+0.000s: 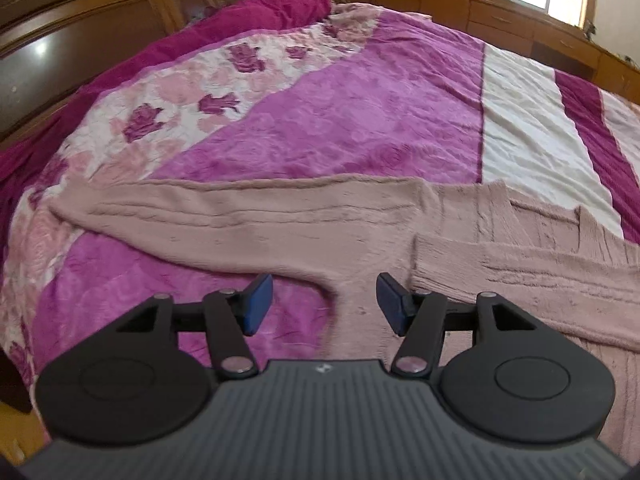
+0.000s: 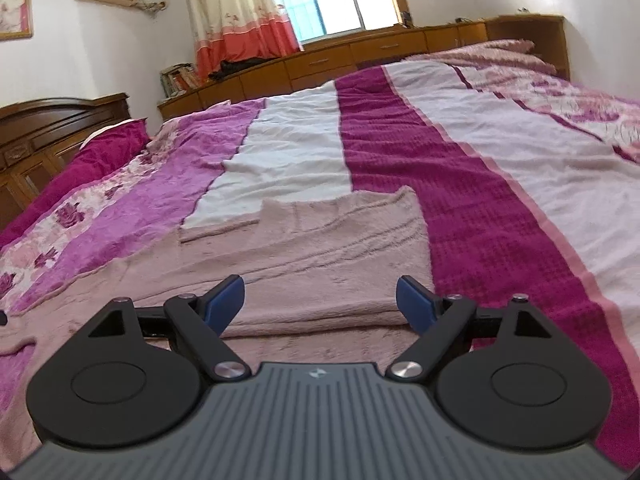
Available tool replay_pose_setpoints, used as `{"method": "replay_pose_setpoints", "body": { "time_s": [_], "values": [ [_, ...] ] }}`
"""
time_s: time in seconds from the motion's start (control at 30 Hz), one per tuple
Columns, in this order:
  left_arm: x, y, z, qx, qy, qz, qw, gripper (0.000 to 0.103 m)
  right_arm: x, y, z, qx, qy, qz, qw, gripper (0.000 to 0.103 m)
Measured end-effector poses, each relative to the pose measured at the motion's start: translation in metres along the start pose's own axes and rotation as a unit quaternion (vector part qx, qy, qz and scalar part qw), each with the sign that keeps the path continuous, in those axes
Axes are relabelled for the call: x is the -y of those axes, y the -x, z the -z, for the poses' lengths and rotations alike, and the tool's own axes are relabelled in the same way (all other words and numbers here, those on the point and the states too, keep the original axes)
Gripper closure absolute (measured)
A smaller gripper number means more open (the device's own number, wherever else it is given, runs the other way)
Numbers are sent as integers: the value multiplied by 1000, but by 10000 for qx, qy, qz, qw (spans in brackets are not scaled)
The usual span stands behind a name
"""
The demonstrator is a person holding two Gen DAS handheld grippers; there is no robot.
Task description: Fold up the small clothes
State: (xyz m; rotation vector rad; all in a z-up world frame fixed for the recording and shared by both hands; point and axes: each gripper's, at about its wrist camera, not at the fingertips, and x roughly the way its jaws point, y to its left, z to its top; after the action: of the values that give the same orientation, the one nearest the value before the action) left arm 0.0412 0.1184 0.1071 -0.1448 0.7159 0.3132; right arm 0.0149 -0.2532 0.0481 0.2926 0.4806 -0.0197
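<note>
A dusty-pink knitted sweater (image 1: 360, 232) lies flat on the bed. Its one sleeve (image 1: 224, 216) stretches out to the left. The other sleeve (image 1: 520, 280) is folded across the body. My left gripper (image 1: 325, 304) is open and empty, low over the sweater where the left sleeve meets the body. In the right wrist view the sweater (image 2: 320, 248) lies ahead with a folded layer on top. My right gripper (image 2: 320, 304) is open and empty, just above the near edge of that folded layer.
The bed is covered by a purple, white and magenta blanket (image 1: 360, 112), which also shows in the right wrist view (image 2: 480, 168). A wooden headboard (image 1: 72, 36) stands at the left. Wooden cabinets (image 2: 360, 56) run under the window at the far side.
</note>
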Motion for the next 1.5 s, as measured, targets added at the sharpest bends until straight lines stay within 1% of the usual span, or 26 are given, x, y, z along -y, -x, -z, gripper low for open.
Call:
{"method": "replay_pose_setpoints", "body": {
  "time_s": [0.1, 0.2, 0.27, 0.37, 0.5, 0.73, 0.93, 1.0, 1.13, 1.37, 1.5],
  "values": [
    [-20, 6, -4, 39, 148, 17, 9999, 44, -15, 17, 1, -58, 99, -160, 9998, 15],
    [-41, 6, -8, 43, 323, -150, 9994, 44, -26, 32, 3, -126, 148, -287, 9994, 15],
    [-56, 4, -8, 42, 401, -177, 9990, 44, -32, 41, 6, -172, 137, -333, 9992, 15],
    [-79, -6, -9, -24, 619, 22, 9981, 44, -37, 49, 12, -241, 121, -295, 9992, 15],
    [-106, -26, -7, -121, 1042, 163, 9944, 44, -42, 50, 25, -388, 139, -83, 9991, 15],
    [-149, -66, -3, -230, 1846, 308, 9821, 44, -48, 46, 38, -589, 277, 147, 9978, 15],
    [-178, -98, 3, -342, 2479, 292, 9677, 44, -51, 45, 41, -602, 330, 256, 9973, 15],
    [-181, -105, 4, -313, 2547, 321, 9660, 44, -54, 43, 42, -638, 345, 312, 9969, 15],
    [-184, -114, -1, -95, 2556, 390, 9659, 44, -58, 40, 43, -666, 435, 381, 9961, 15],
    [-200, -133, -9, 196, 2856, 576, 9564, 44, -60, 38, 49, -786, 488, 464, 9946, 15],
    [-206, -142, -13, 297, 2824, 603, 9569, 44, -60, 38, 49, -844, 465, 580, 9937, 15]
  ]
}}
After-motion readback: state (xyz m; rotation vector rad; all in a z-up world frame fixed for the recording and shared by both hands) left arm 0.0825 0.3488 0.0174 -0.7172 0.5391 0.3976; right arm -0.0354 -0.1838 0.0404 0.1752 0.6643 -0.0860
